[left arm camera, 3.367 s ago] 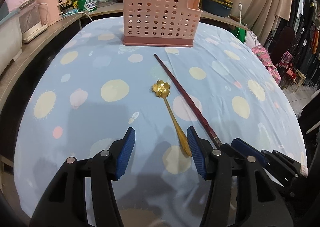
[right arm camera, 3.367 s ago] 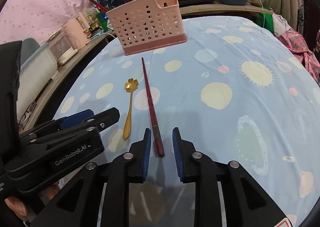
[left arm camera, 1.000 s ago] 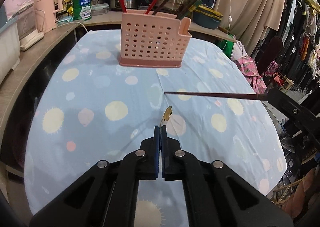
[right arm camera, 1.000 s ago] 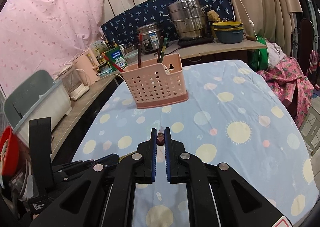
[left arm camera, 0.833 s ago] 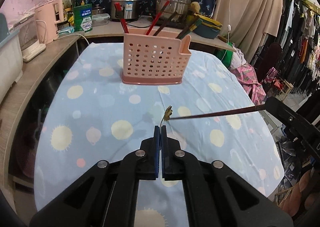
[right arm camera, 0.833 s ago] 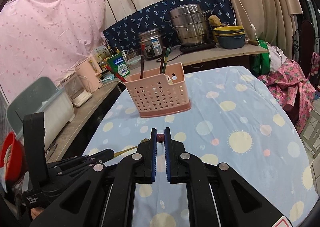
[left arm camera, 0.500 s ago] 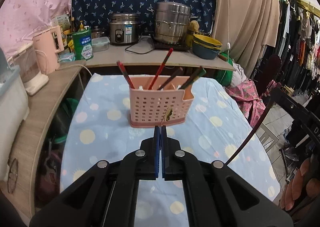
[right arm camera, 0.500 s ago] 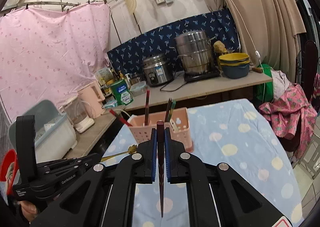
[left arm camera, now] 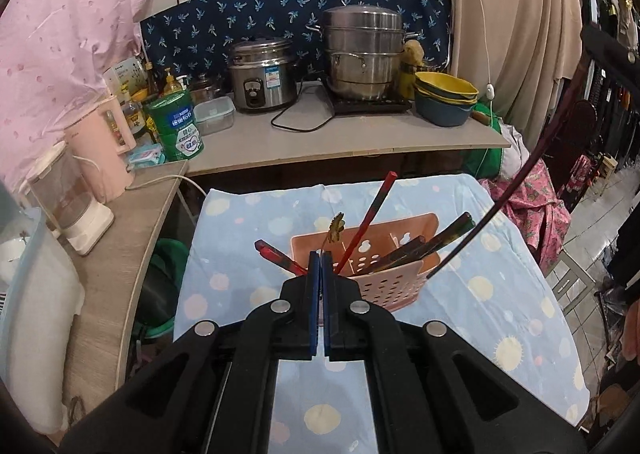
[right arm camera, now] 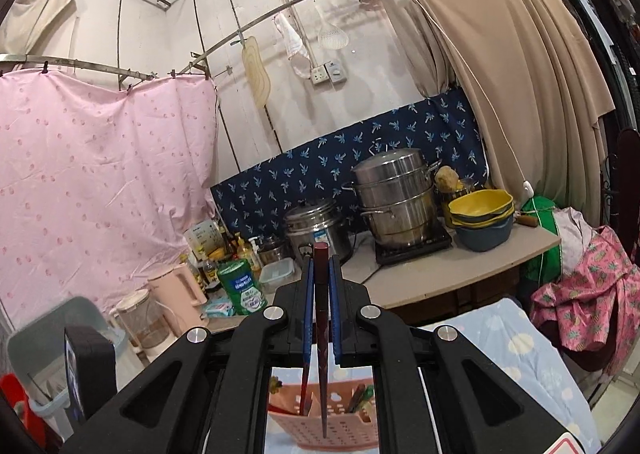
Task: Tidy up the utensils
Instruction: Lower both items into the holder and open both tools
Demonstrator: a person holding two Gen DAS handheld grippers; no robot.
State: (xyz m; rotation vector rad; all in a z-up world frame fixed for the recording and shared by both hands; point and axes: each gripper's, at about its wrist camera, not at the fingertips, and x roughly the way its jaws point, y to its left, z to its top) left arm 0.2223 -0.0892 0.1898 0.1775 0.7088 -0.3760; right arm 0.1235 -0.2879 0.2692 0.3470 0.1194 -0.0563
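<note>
My left gripper [left arm camera: 320,260] is shut on a gold flower-headed spoon [left arm camera: 336,228] and holds it high above the pink perforated utensil basket [left arm camera: 394,282], which has several chopsticks in it. My right gripper [right arm camera: 320,268] is shut on a dark red chopstick [right arm camera: 321,354] that hangs point down over the basket [right arm camera: 324,428]. In the left wrist view that chopstick [left arm camera: 500,202] slants in from the right, its tip beside the basket's right end.
The basket stands on a blue spotted tablecloth [left arm camera: 500,318]. Behind it a counter [left arm camera: 320,138] carries a rice cooker [left arm camera: 262,72], a steel steamer pot [left arm camera: 362,54], stacked bowls [left arm camera: 444,98], a green tin and pink kettles. Clothes hang at the right.
Both grippers have risen and tilted downward toward the basket. The chopstick has swung from near level to hanging point down over the basket; the spoon stays clamped.
</note>
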